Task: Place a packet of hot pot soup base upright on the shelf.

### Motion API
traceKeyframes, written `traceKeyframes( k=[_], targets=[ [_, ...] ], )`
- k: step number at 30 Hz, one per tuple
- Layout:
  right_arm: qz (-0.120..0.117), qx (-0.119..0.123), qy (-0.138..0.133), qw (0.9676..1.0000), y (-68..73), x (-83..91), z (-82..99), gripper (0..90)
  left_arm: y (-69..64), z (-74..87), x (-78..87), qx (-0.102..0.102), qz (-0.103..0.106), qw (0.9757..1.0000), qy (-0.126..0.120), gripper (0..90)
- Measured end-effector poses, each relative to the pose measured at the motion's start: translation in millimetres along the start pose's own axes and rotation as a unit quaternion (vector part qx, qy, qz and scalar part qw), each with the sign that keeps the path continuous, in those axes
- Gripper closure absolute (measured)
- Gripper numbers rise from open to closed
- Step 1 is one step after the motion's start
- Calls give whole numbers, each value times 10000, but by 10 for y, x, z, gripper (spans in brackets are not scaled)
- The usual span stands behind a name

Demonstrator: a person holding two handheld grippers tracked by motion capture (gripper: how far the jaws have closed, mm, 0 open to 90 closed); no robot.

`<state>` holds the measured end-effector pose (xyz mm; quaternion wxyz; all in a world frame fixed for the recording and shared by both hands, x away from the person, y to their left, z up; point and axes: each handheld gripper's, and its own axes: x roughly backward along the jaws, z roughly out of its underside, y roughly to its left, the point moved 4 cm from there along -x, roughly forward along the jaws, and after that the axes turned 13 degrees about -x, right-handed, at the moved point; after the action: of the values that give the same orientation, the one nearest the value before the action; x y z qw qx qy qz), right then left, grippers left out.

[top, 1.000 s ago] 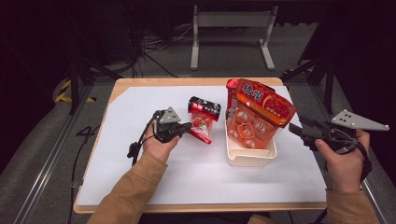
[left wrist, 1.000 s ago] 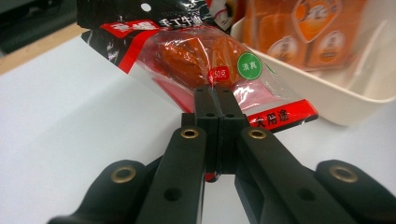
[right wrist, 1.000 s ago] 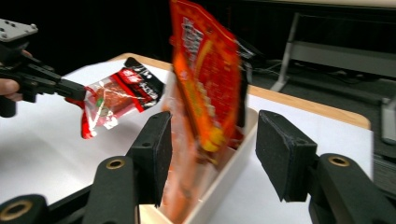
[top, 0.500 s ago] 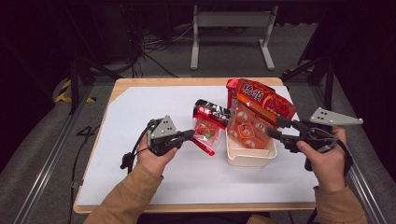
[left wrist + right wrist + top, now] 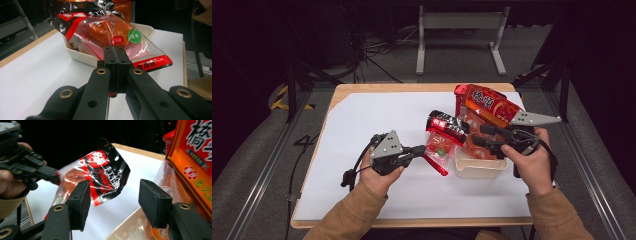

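A red, black and clear snack packet (image 5: 443, 136) hangs tilted above the white mat, close against the left rim of a cream tray (image 5: 476, 171). My left gripper (image 5: 424, 149) is shut on the packet's lower edge; in the left gripper view the jaws (image 5: 115, 53) pinch the clear film of the packet (image 5: 100, 27). My right gripper (image 5: 478, 135) is open over the tray, its jaws pointing left at the packet. In the right gripper view the open jaws (image 5: 115, 195) frame the packet (image 5: 100, 176), apart from it. A large orange packet (image 5: 489, 105) stands in the tray.
The white mat (image 5: 362, 125) covers a wooden table (image 5: 377, 88). More clear red packets (image 5: 472, 145) lie in the tray under the orange one. A metal stand (image 5: 459, 30) and cables are on the floor behind the table. Dark floor surrounds the table.
My left gripper has lifted the snack packet and carried it right and nearer, up to the tray. The right gripper has swung left from the table's right side to over the tray.
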<state>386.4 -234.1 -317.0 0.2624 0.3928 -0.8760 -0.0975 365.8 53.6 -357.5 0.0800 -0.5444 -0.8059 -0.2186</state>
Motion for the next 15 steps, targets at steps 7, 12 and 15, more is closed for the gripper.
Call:
traceKeyframes(
  k=[7, 12, 15],
  targets=[
    [-168, -306, 129, 9993, -20, -201, -2, 405, -85, -52, 0, -182, 141, 9996, -162, 900],
    [-388, -431, 253, 9980, 11, -273, 12, 386, -113, -66, -5, -267, 176, 9993, -215, 900],
    [-648, -526, 351, 9959, 39, -302, 19, 385, -123, -62, -18, -296, 207, 9990, -271, 900]
  ],
)
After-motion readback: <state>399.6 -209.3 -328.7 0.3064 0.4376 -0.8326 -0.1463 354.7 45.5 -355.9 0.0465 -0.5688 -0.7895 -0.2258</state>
